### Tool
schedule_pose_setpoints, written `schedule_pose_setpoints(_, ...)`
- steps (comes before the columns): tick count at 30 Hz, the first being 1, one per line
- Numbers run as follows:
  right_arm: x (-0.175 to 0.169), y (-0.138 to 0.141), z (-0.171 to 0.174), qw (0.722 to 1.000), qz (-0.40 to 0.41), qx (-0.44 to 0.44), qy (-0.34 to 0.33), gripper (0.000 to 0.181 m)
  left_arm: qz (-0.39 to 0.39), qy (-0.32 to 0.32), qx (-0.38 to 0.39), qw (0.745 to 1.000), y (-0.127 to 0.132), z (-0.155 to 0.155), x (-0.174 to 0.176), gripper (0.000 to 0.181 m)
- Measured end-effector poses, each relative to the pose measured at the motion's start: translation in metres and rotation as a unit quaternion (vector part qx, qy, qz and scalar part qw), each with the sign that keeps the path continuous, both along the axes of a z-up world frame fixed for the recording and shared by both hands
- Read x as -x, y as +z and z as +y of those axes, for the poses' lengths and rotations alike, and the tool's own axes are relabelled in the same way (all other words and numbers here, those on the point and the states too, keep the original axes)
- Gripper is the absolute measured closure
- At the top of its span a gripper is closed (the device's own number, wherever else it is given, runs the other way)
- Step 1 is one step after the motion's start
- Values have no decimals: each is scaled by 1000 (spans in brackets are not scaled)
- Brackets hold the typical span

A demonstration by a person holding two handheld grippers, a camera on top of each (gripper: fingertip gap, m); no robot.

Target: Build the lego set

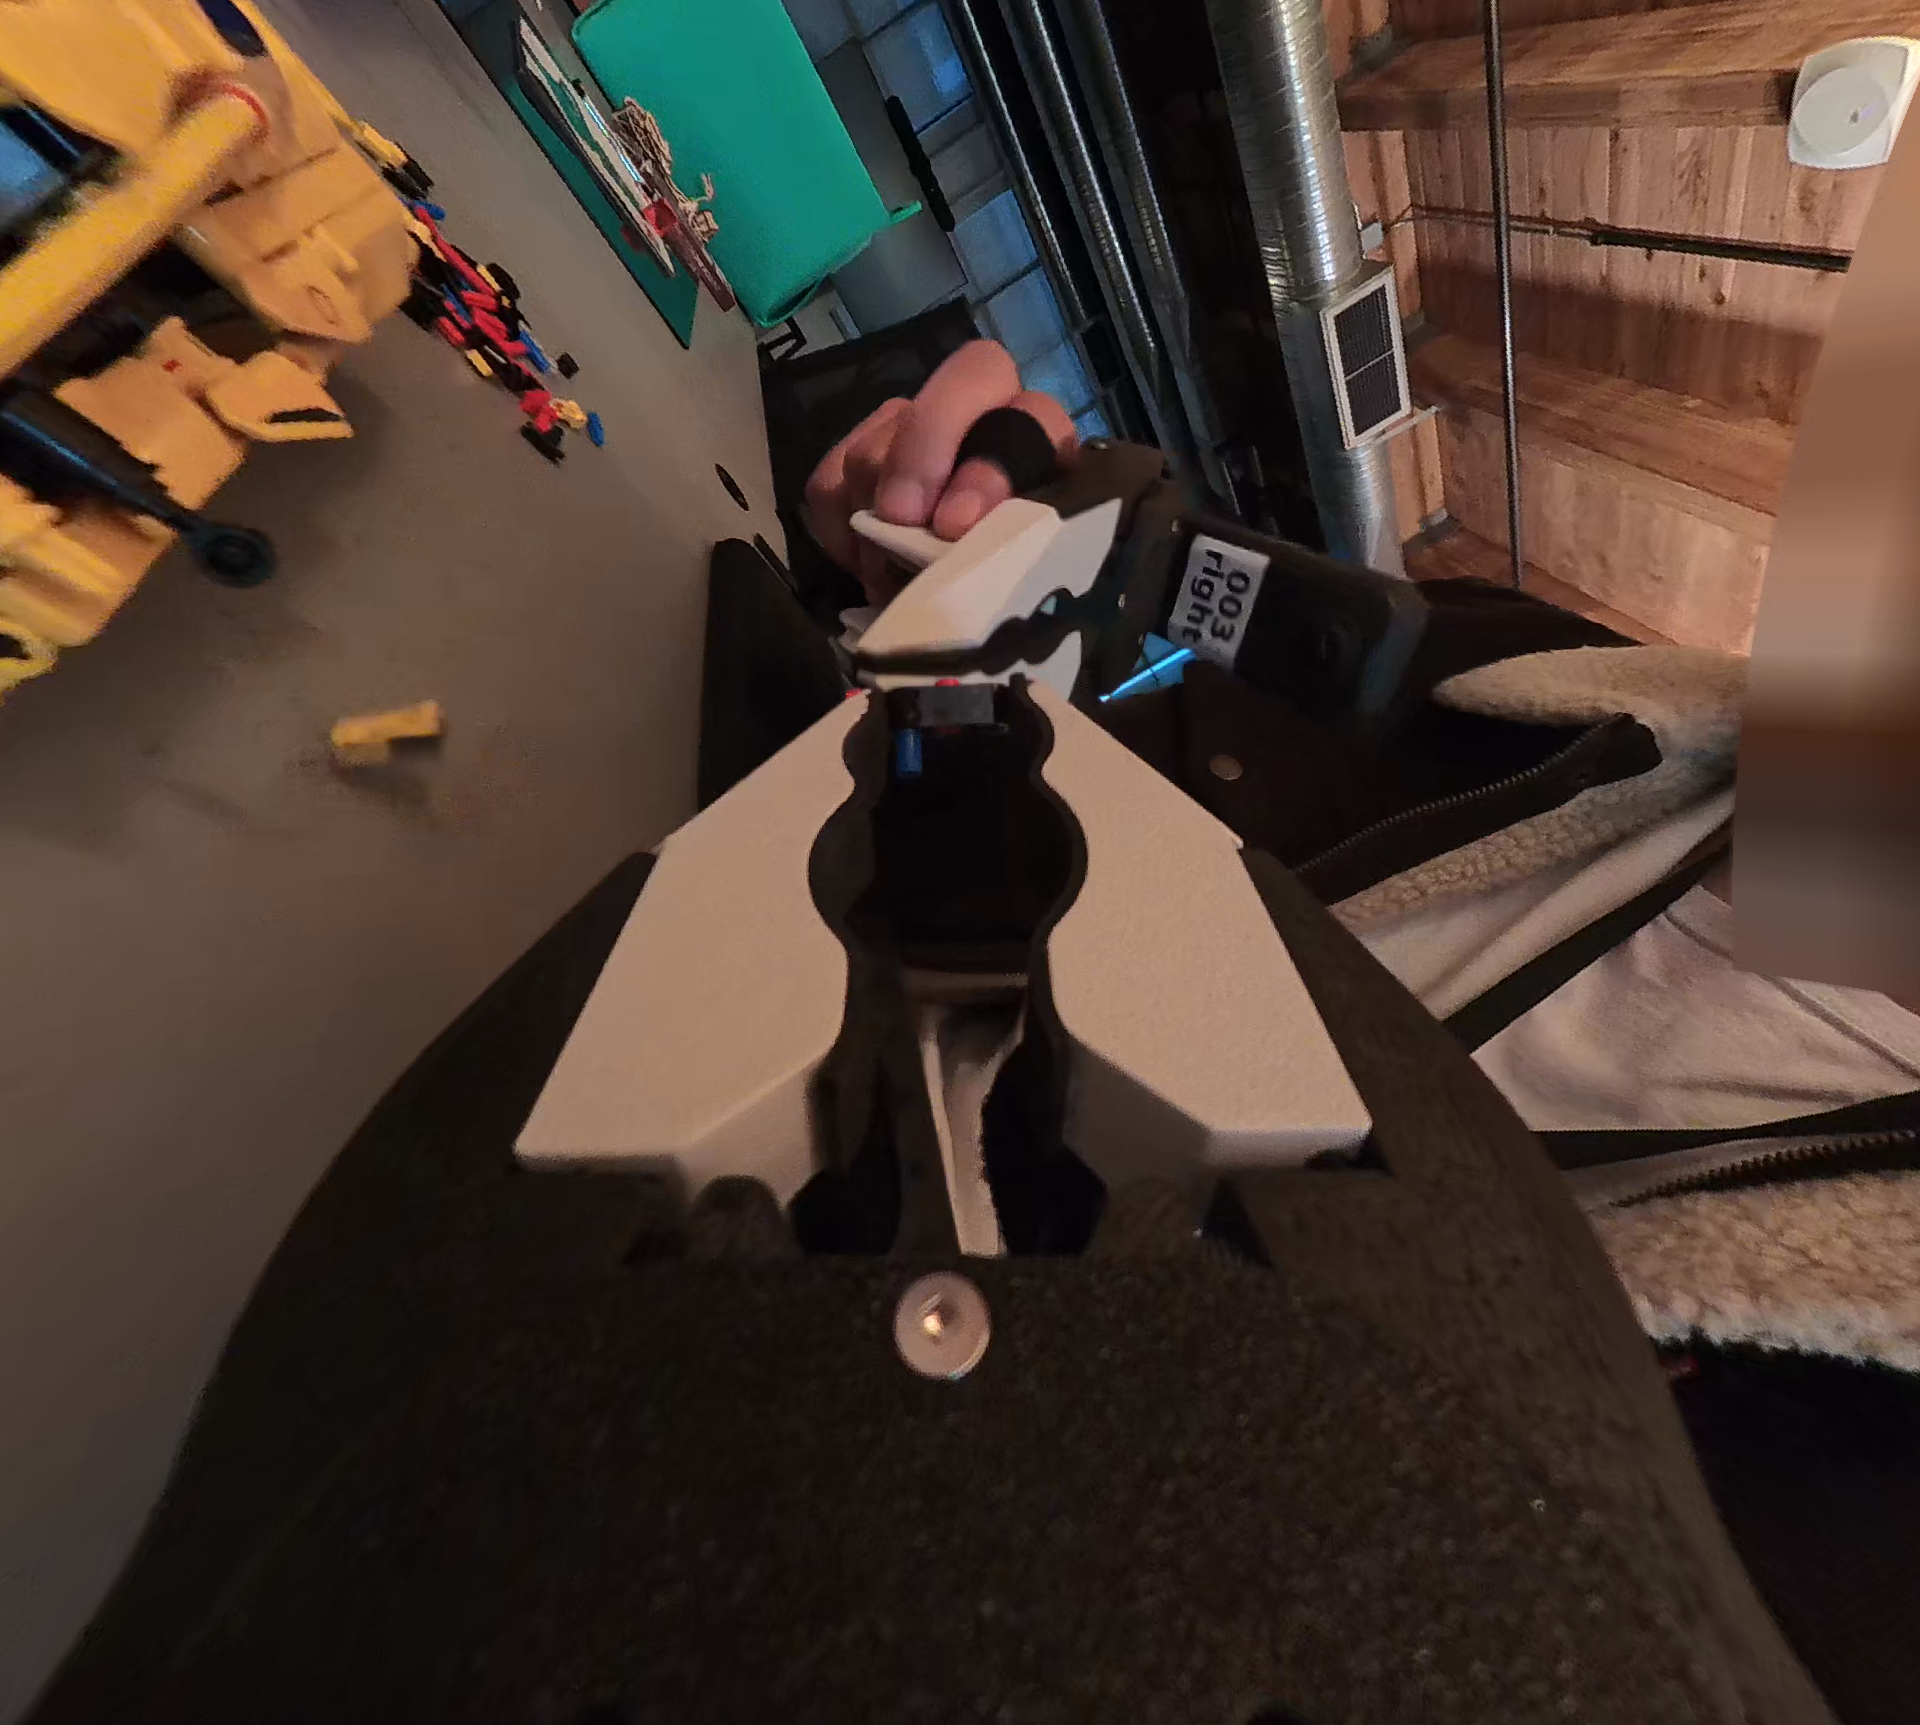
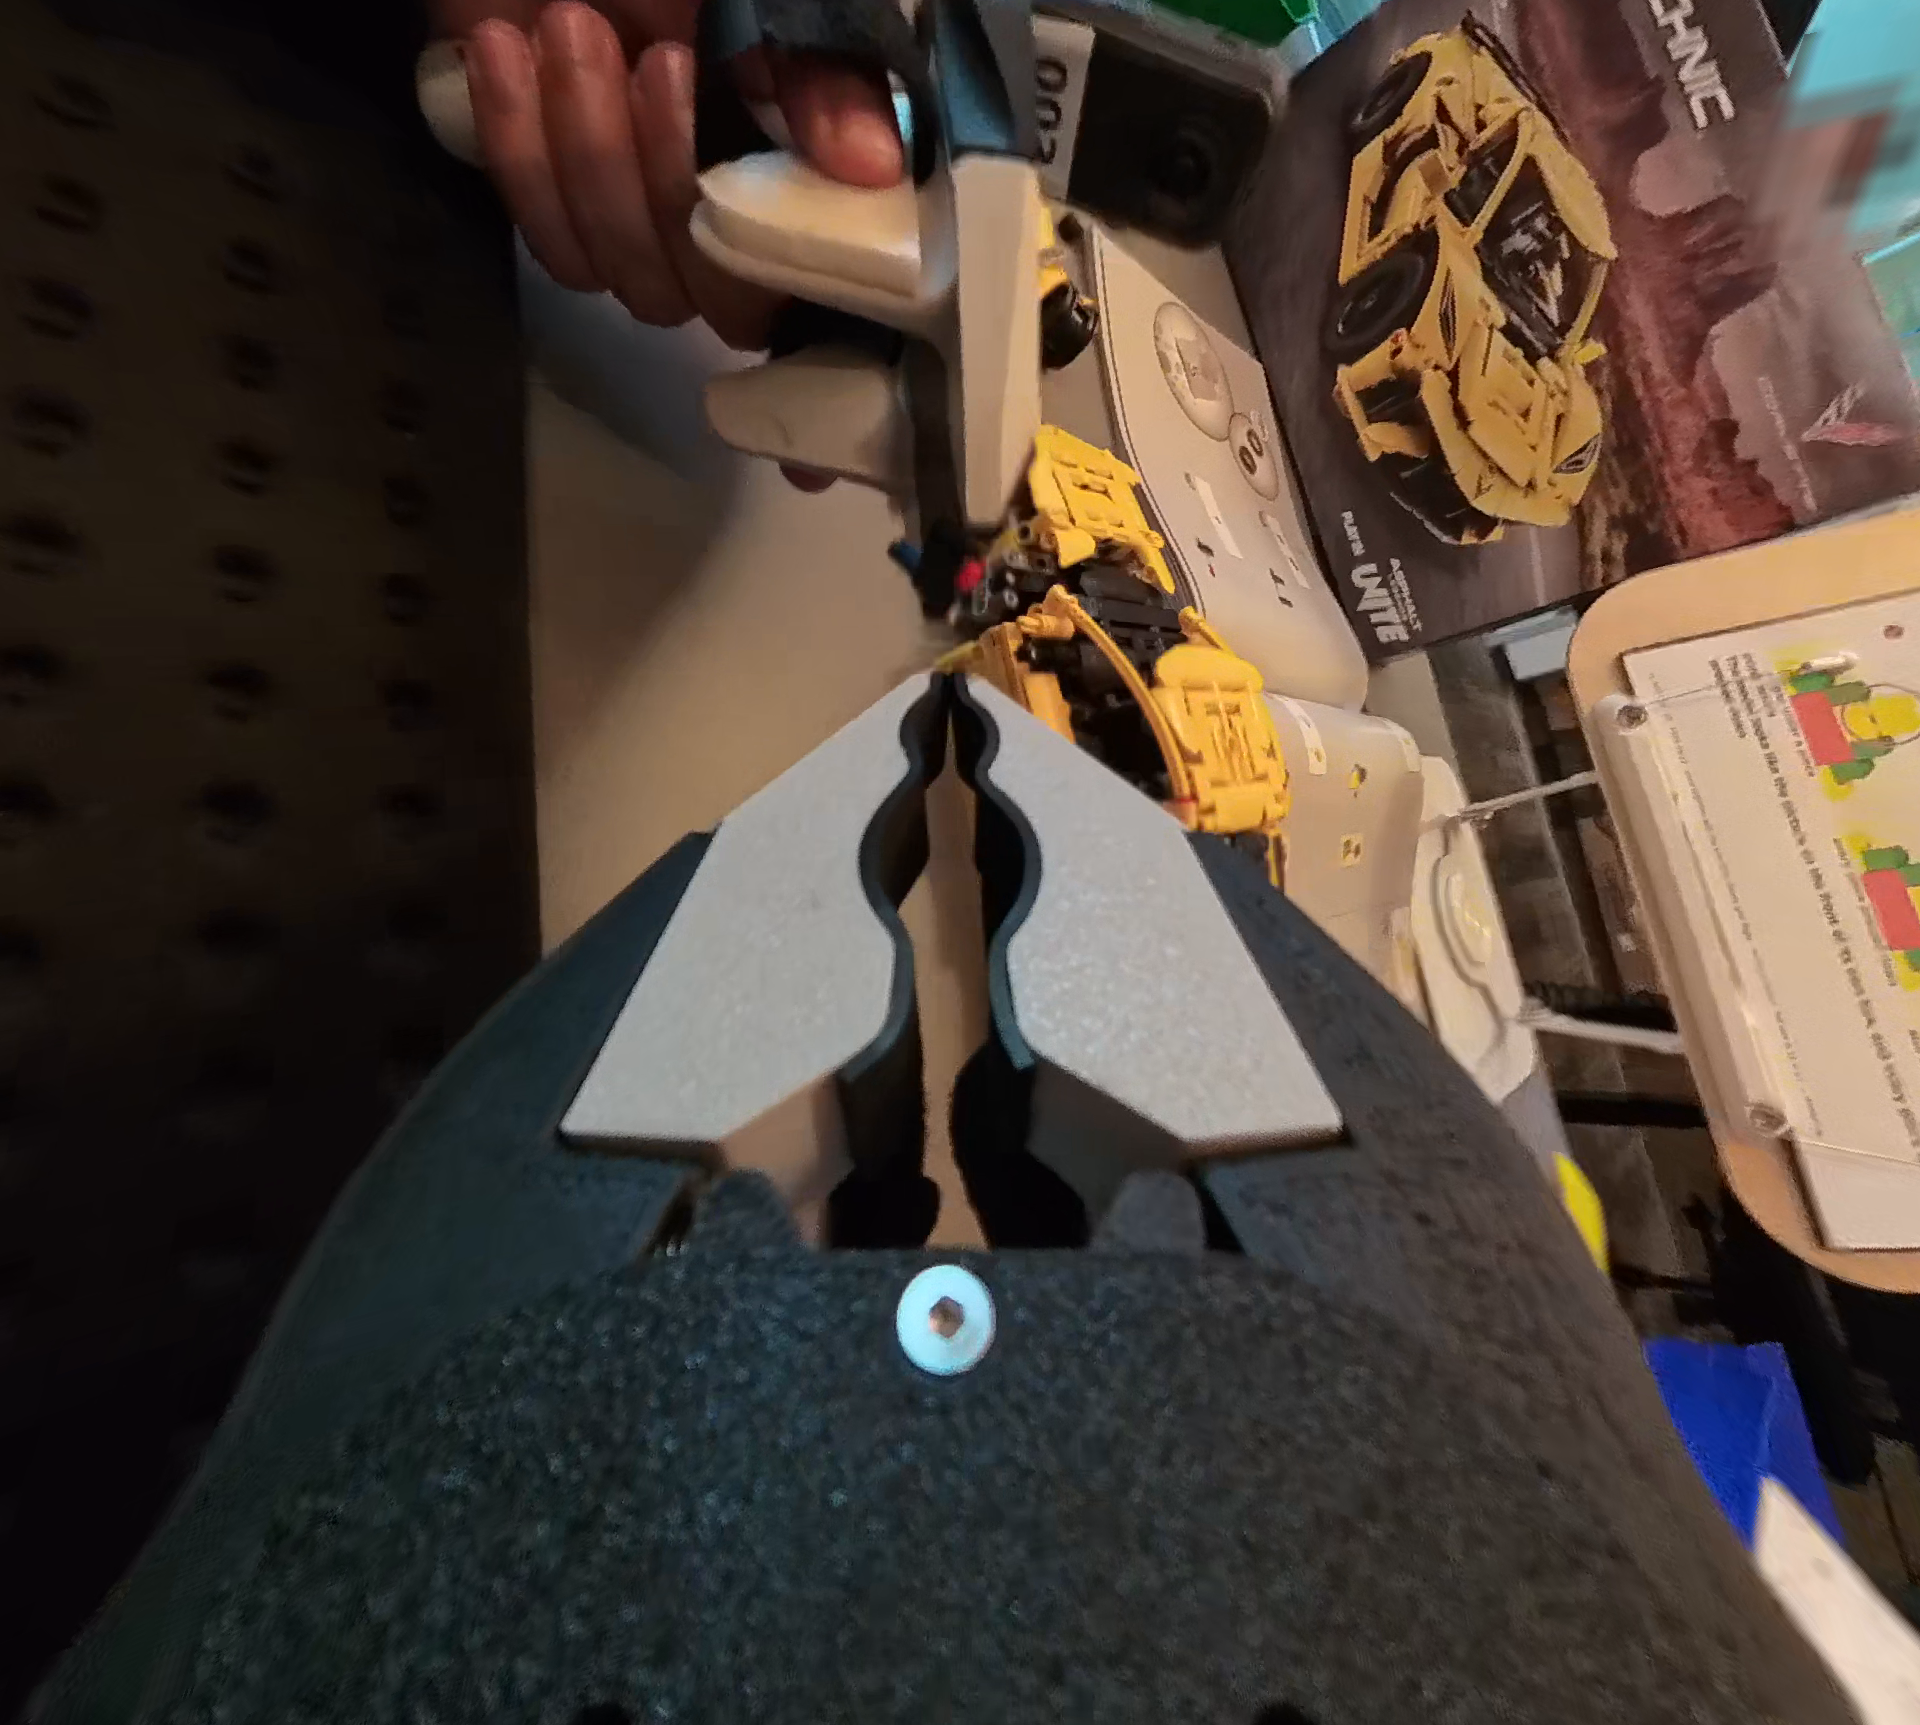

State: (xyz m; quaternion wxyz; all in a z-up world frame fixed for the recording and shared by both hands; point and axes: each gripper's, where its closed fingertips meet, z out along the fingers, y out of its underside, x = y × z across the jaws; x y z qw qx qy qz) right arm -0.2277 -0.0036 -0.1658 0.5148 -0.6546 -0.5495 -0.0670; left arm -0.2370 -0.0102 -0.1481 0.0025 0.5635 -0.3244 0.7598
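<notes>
Left gripper [image 1: 948,707]: fingers nearly closed on a small black sub-assembly [image 1: 951,705] with a blue pin [image 1: 910,753] and a red stud. It is held in the air at the desk's edge, away from the main model, presumably so the other tool can work on it from the far side.

Right gripper [image 1: 940,659]: in the left wrist view its white fingers meet the black piece tip to tip. In its own view the gripper [image 2: 951,688] has its fingers pressed together at the tips with nothing visible between them. Judgement: it is closed to act as a pusher or a steadying point, not as a clamp. Whether it actually touches the piece cannot be told.

Task item: the yellow car [image 2: 1132,667], partly built, lies on the desk [image 2: 665,615] just beyond the right fingertips and below the left gripper [image 2: 961,522] seen in that view. Loose red, black and blue parts [image 1: 488,325] sit in a heap farther along the desk; one yellow piece [image 1: 387,730] lies apart from them.

References: the set's box [image 2: 1558,241] and an open manual [image 2: 1236,470] lie beside the car, within sight for checking the step.

Stage: sub-assembly work, not yet joined to the car.

Risk: the piece is small and held only at the fingertips; sideways pressure could twist it loose.
</notes>
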Motion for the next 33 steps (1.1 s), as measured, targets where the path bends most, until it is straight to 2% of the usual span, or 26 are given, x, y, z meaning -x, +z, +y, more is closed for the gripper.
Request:
schedule_pose_setpoints(2, -12, -2, 0, 997, 50, 52, -13, 172, 9, 15, -10, 1000, -3, 9, 3, 159)
schedule_pose_setpoints(3, -17, -10, -2, 991, 76, 106, -16, 164, 18, 24, -20, 999, -7, 13, 4, 159)
schedule_pose_setpoints(5, -28, -30, 0, 971, 120, 204, -43, 162, 24, 37, -39, 998, -8, 19, 6, 159)
schedule_pose_setpoints(8, -29, -51, 14, 947, 176, 260, -74, 158, 59, 61, -80, 993, -21, 30, 10, 159)
schedule_pose_setpoints(11, -26, -66, 33, 935, 198, 271, -116, 158, 112, 91, -137, 980, -40, 47, 18, 159)
schedule_pose_setpoints(13, -19, -71, 40, 931, 194, 280, -131, 155, 106, 95, -128, 982, -37, 50, 20, 159)
schedule_pose_setpoints(18, 2, -78, 56, 949, 154, 249, -119, 155, 104, 91, -131, 982, -37, 47, 19, 158)
schedule_pose_setpoints(21, 9, -88, 61, 950, 132, 258, -113, 144, 84, 95, -112, 986, -30, 49, 21, 159)
schedule_pose_setpoints(23, 14, -87, 60, 950, 135, 262, -100, 149, 68, 97, -95, 988, -24, 52, 24, 159)
schedule_pose_setpoints(26, 20, -86, 40, 942, 138, 302, -53, 166, 50, 98, -78, 991, -17, 54, 26, 159)
schedule_pose_setpoints(30, 4, -78, 34, 935, 141, 319, -58, 159, 47, 103, -72, 991, -16, 57, 29, 159)
schedule_pose_setpoints(33, 0, -71, 29, 941, 139, 305, -58, 161, 49, 101, -74, 991, -17, 56, 28, 159)
